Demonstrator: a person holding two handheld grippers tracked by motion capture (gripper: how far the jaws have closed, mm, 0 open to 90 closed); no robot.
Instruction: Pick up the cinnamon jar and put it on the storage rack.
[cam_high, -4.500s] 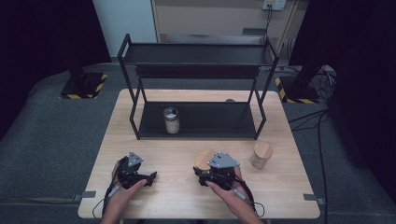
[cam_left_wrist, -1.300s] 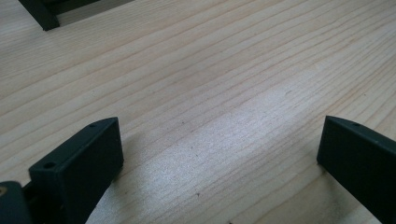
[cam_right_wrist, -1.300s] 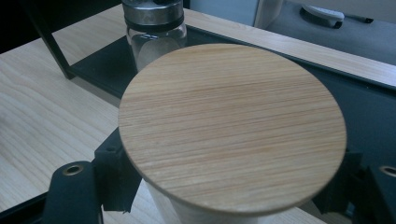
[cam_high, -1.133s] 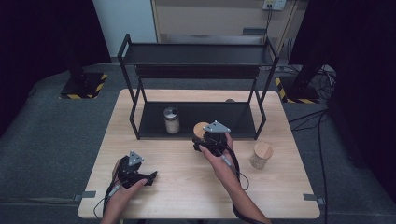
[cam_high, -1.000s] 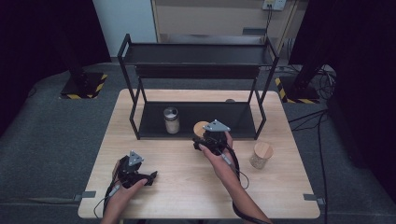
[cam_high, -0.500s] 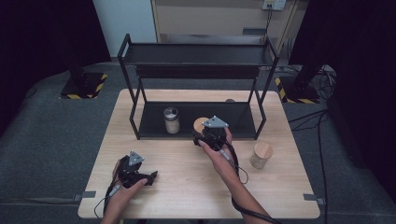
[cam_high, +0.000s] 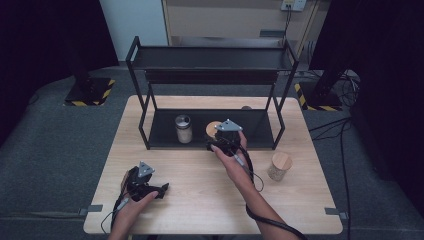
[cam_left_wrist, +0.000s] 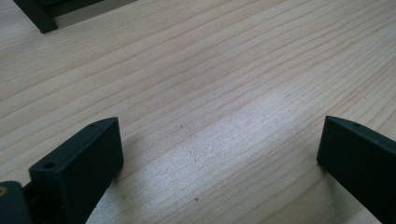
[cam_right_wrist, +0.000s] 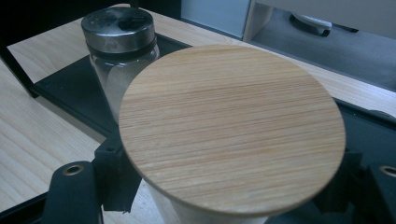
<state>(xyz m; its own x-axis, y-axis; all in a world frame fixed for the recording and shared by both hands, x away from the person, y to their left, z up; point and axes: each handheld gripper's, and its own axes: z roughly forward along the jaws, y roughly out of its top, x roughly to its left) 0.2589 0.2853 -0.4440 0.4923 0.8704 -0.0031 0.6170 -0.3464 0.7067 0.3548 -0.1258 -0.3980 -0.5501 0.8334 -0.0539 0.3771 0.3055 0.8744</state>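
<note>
The right gripper (cam_high: 220, 143) has its jaws clamped on a jar with a wooden lid (cam_right_wrist: 232, 126). It holds the jar over the near edge of the rack's (cam_high: 212, 60) bottom shelf, just right of the shaker with a metal cap (cam_high: 183, 128). I judge this is the placing step; next the jar must go down on the shelf, then the jaws let go. The left gripper (cam_left_wrist: 219, 158) rests near the table's (cam_high: 200, 195) near left edge, jaws wide apart and empty.

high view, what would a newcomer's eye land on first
The right hand-held gripper is shut on a wooden-lidded jar at the lower shelf of the black rack, beside a metal-capped jar. A second wooden-lidded jar stands on the table, right of the rack.
</note>
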